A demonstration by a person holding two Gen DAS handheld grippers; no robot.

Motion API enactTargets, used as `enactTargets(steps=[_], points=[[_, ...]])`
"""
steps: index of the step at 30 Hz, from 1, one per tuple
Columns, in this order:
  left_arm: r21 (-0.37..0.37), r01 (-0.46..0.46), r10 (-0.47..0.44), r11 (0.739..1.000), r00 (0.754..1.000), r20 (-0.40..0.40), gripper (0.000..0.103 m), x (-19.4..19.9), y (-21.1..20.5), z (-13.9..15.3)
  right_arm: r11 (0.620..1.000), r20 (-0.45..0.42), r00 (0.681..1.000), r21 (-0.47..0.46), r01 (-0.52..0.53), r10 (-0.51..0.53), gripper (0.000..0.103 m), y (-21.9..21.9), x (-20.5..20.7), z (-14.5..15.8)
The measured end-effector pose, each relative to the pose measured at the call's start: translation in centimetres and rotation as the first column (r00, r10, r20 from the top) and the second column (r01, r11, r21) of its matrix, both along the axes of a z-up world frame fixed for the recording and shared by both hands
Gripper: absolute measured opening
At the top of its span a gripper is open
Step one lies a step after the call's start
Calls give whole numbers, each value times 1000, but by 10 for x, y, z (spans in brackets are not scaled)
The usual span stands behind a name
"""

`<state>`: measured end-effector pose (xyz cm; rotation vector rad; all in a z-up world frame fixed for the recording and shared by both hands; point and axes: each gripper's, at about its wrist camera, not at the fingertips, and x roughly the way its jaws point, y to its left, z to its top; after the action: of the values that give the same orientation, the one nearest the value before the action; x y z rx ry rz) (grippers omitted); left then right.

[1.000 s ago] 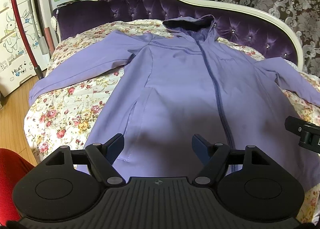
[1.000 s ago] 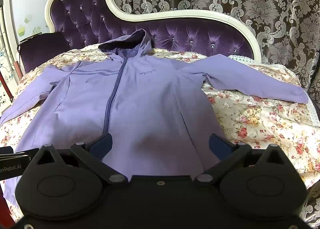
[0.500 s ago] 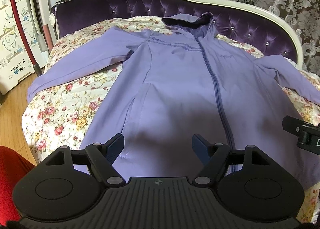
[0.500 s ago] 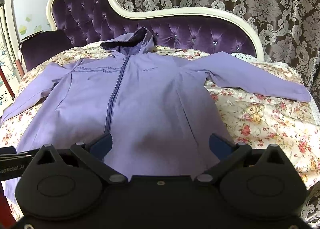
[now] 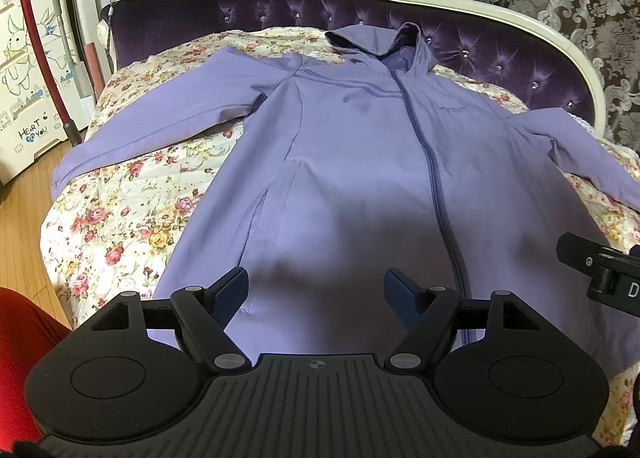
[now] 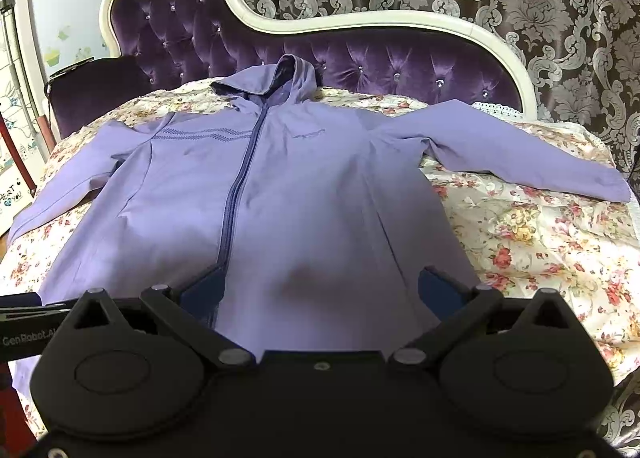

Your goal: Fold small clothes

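A lilac zip-up hooded jacket (image 5: 360, 162) lies flat, front up, on a floral bedspread (image 5: 120, 226), hood towards the headboard and both sleeves spread out sideways. It also shows in the right wrist view (image 6: 304, 186). My left gripper (image 5: 316, 290) is open and empty, above the jacket's lower hem left of the zip. My right gripper (image 6: 320, 290) is open and empty, above the hem right of the zip. The right gripper's body shows at the right edge of the left wrist view (image 5: 600, 266).
A purple tufted headboard with a cream frame (image 6: 360, 58) stands behind the bed. A dark purple armrest (image 5: 160, 22) is at the back left. A red pole (image 5: 40, 50) and a white cabinet (image 5: 24, 98) stand left of the bed on wooden floor.
Both grippers have risen and tilted slightly, so the jacket sits lower in both views. The jaws have stayed open and the jacket has not moved.
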<state>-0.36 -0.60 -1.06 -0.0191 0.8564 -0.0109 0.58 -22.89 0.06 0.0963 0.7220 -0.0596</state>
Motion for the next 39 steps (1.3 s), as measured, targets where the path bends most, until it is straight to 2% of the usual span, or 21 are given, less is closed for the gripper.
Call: enactTargets(steps=[25, 29, 39], points=[[-35, -8, 7, 999, 1000, -18, 74, 6, 7, -3, 999, -18, 1000, 25, -21, 22, 102, 3, 6, -5], [-63, -3, 2, 998, 1000, -13, 73, 6, 9, -5, 999, -23, 1000, 30, -19, 20, 102, 3, 7, -7], [-188, 30, -26, 982, 999, 21, 73, 11, 22, -11, 995, -31, 999, 93, -32, 35, 102, -3, 12, -12]])
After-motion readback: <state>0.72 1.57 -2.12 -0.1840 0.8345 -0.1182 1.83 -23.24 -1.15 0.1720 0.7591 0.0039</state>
